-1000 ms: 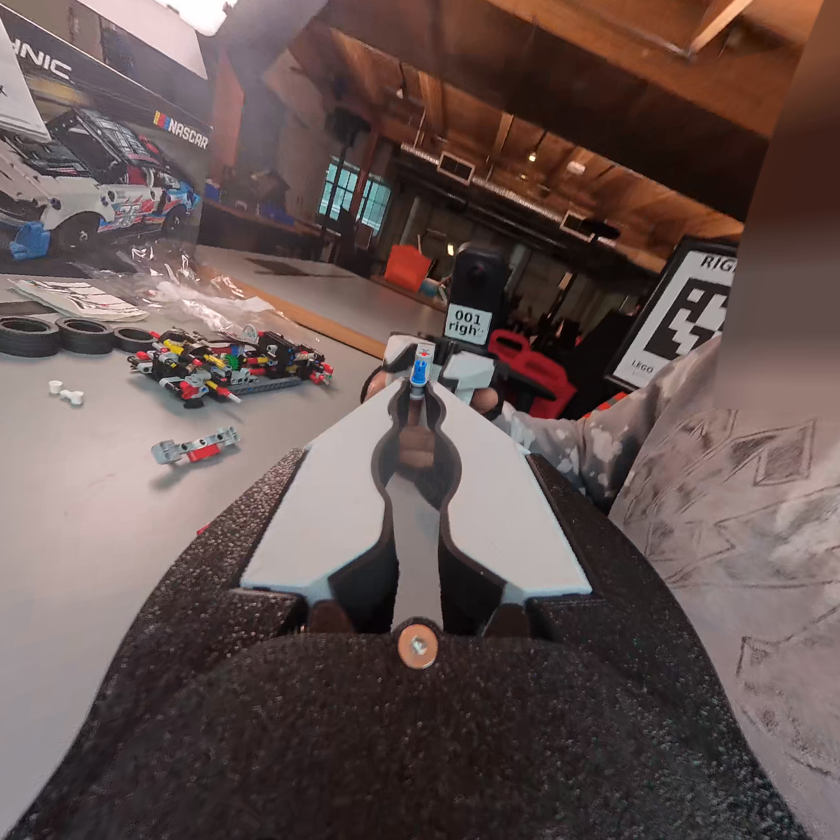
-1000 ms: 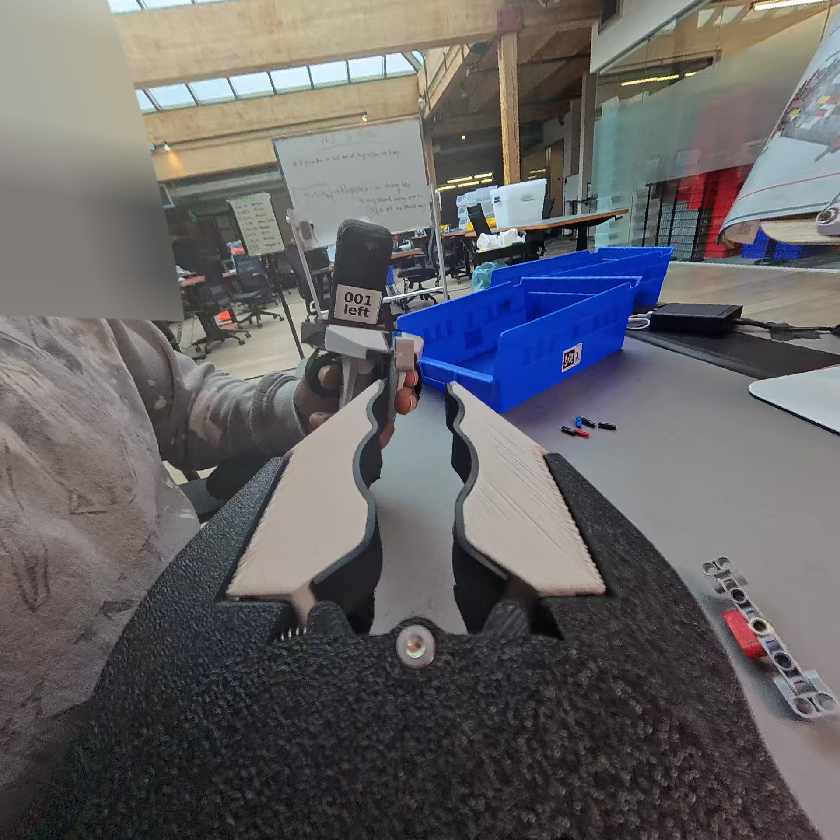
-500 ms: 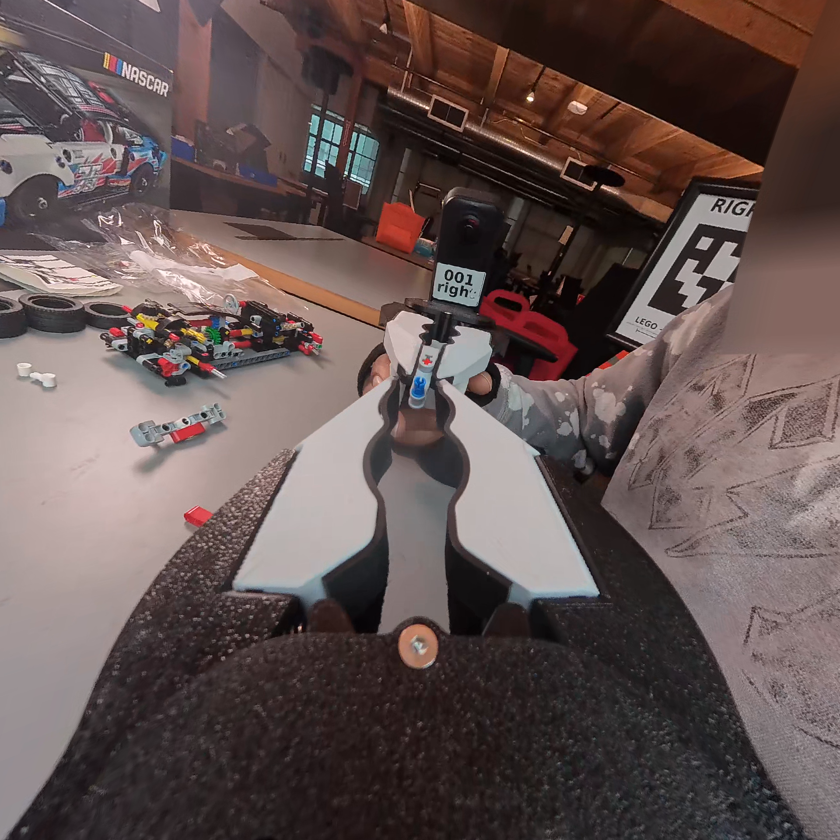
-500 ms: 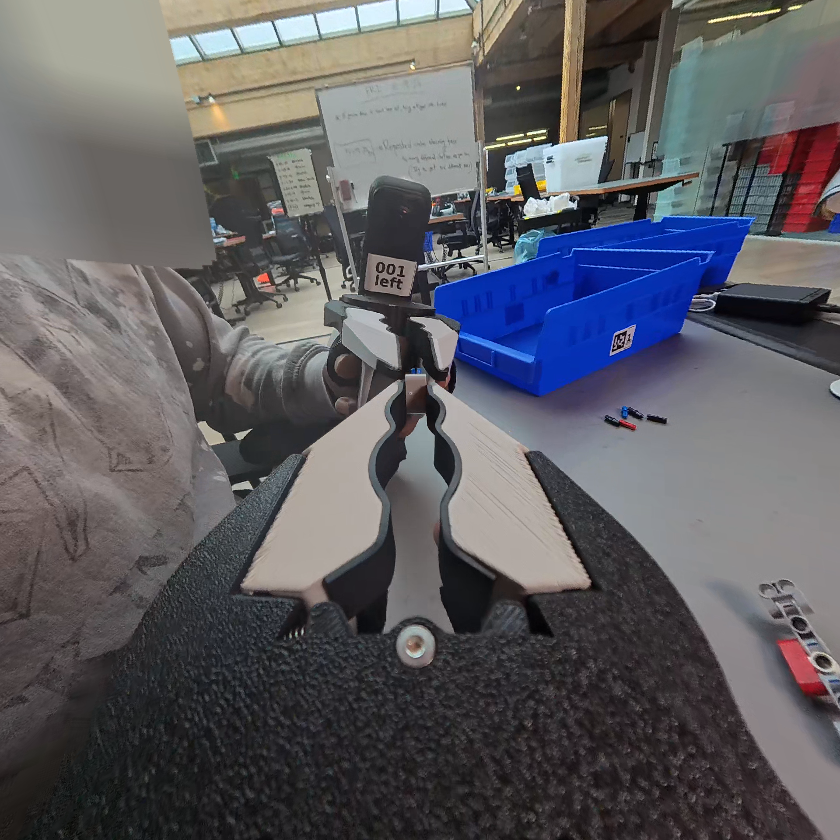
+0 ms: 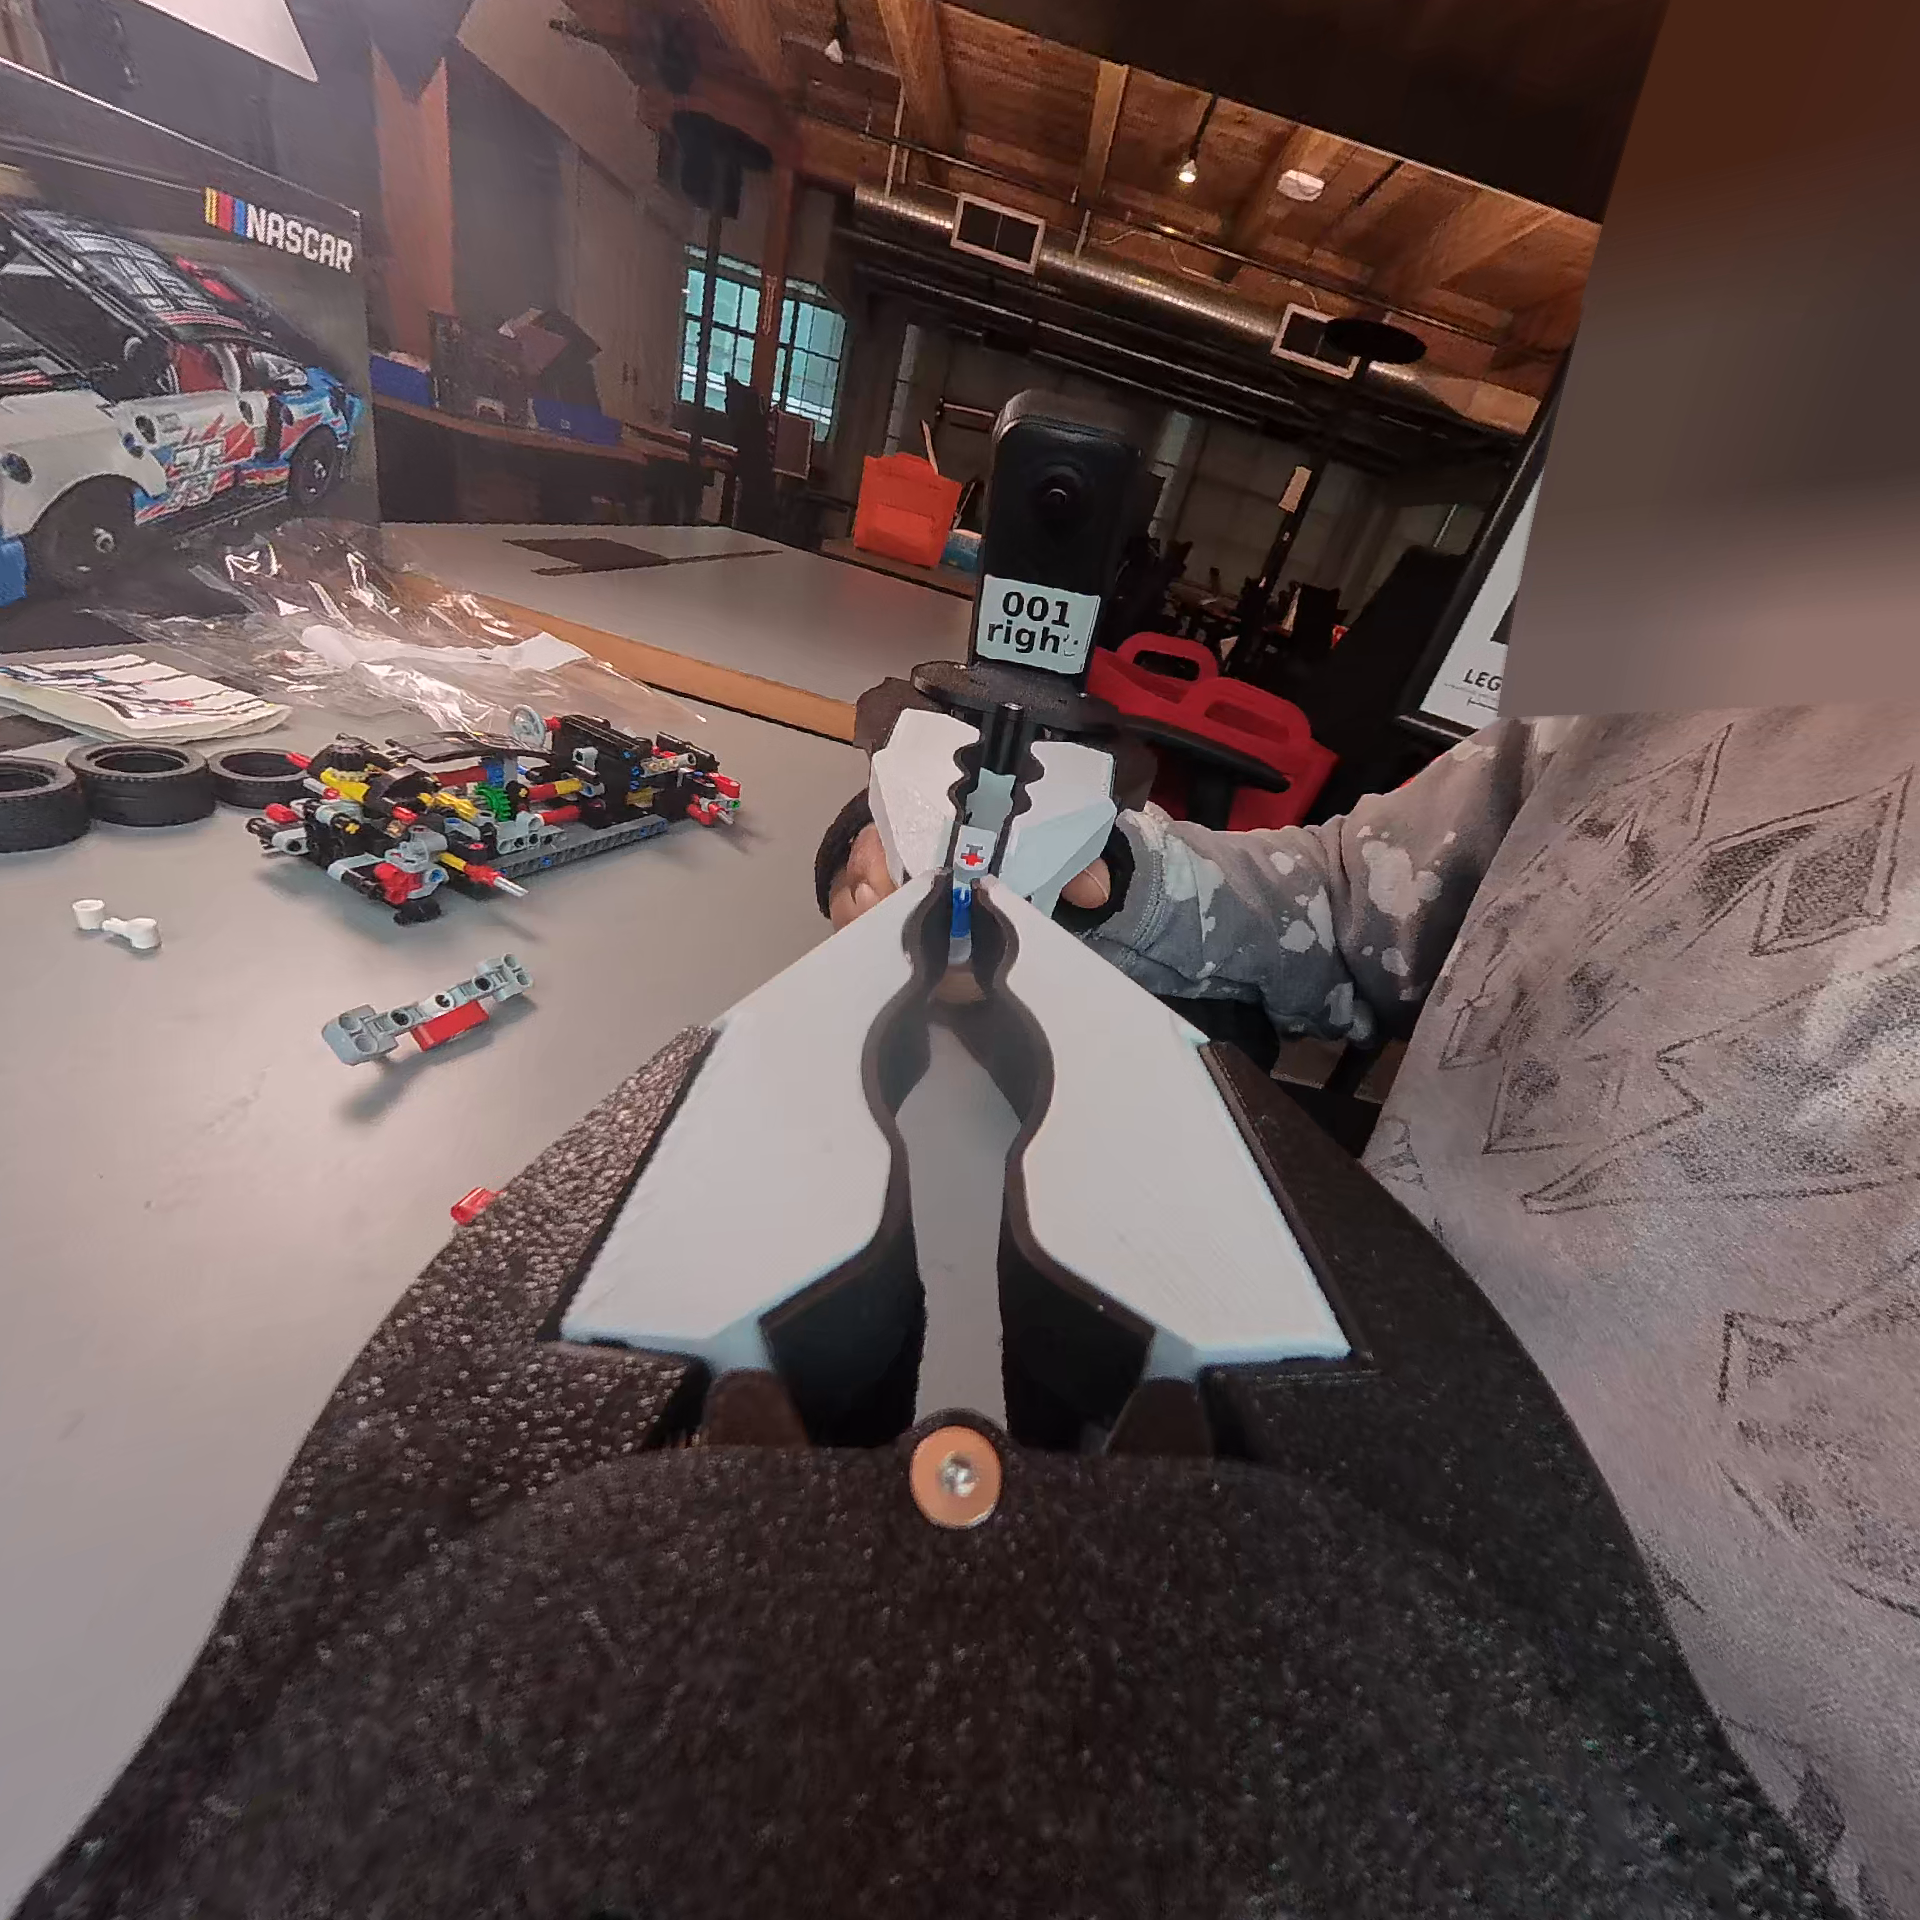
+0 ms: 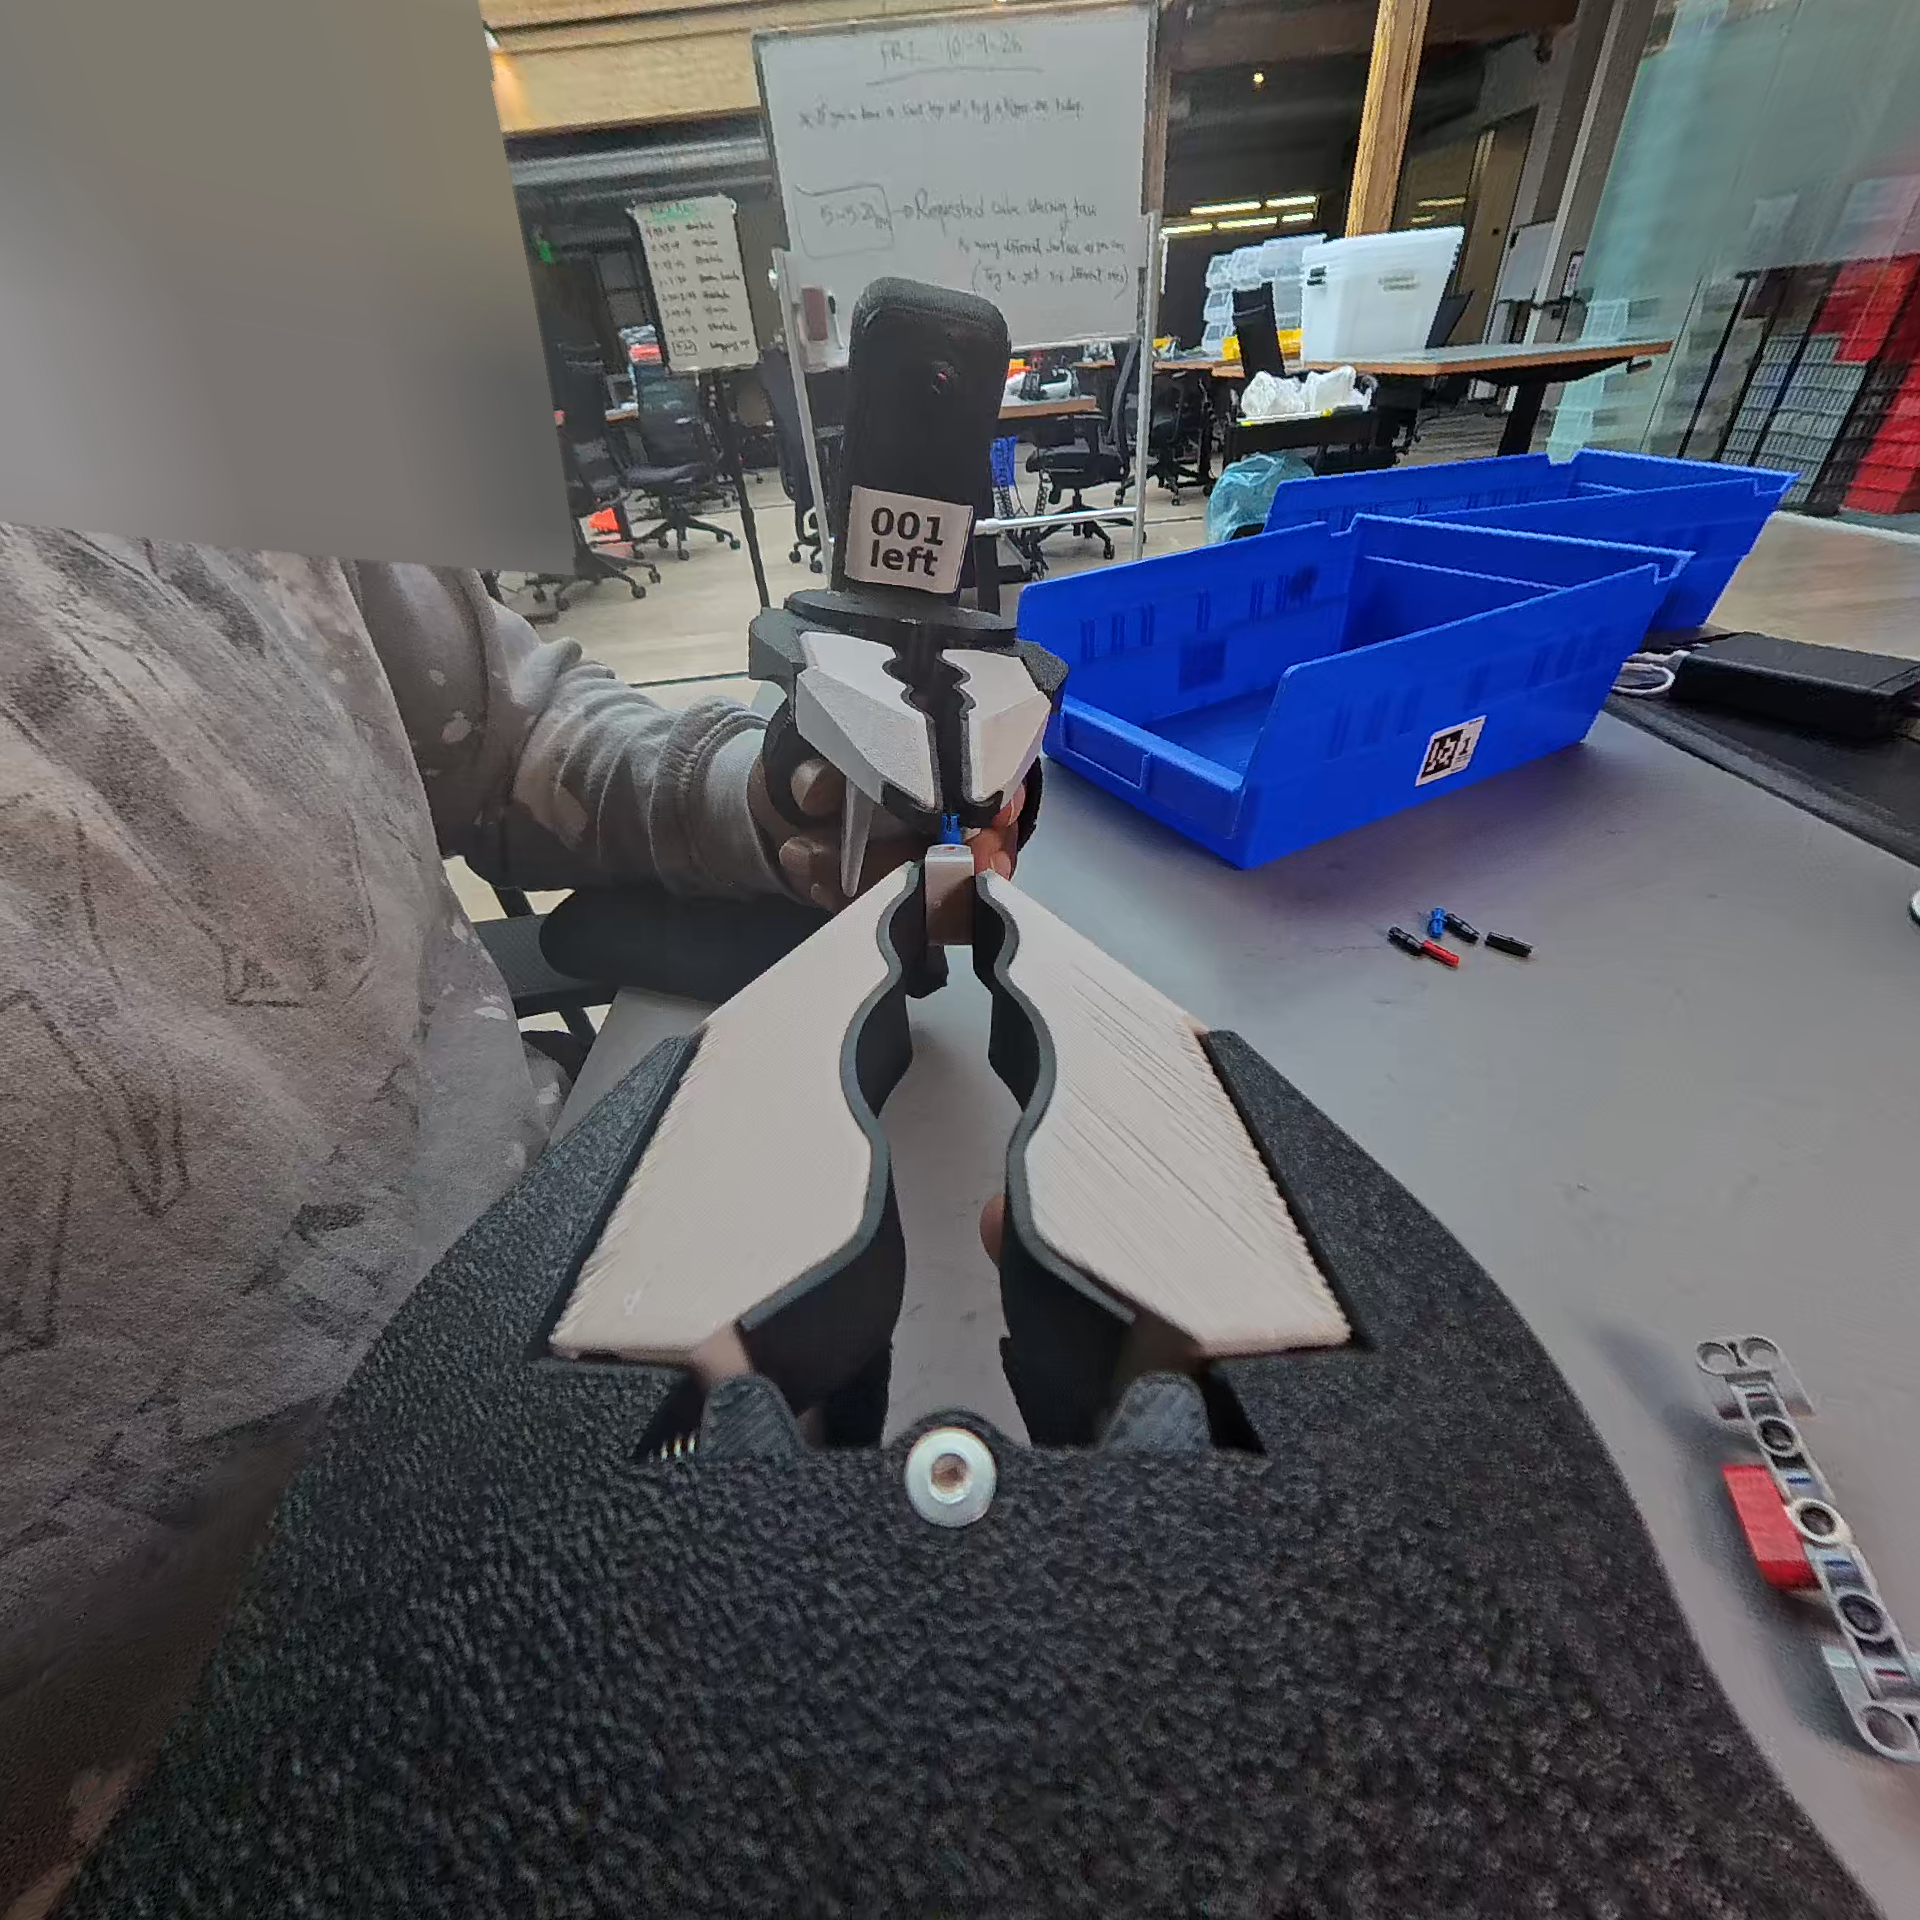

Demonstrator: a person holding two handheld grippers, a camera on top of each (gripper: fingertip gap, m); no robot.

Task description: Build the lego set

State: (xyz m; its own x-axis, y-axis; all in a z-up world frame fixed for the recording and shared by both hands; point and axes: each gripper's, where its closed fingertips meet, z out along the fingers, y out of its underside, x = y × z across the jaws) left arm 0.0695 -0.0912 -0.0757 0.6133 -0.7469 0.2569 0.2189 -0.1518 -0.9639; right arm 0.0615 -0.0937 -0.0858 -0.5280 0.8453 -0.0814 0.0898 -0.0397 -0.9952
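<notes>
My left gripper (image 5: 961, 906) is shut on the blue pin (image 5: 958, 920) of a small grey connector (image 5: 972, 857) with a red cross mark, held in the air above the table's near edge. My right gripper (image 6: 948, 888) faces it tip to tip and is shut on the grey connector (image 6: 948, 868). The blue pin (image 6: 948, 828) sticks out of it into the left gripper's tips. The part-built car chassis (image 5: 488, 805) lies on the grey table (image 5: 156, 1195) to the left. A grey beam with a red piece (image 5: 426, 1023) lies nearer; it also shows in the right wrist view (image 6: 1818, 1548).
Black tyres (image 5: 135, 779), two small white parts (image 5: 114, 920), a tiny red piece (image 5: 470, 1203), clear bags (image 5: 395, 644), a sticker sheet (image 5: 135, 691) and the set's box (image 5: 177, 416) are at the left. Blue bins (image 6: 1351, 707) and loose pins (image 6: 1449, 940) are at the right. The tips of both grippers are at nearly the same place.
My right gripper was open and apart. It moved in to meet the left gripper and closed on the grey connector. The left gripper kept its hold.
</notes>
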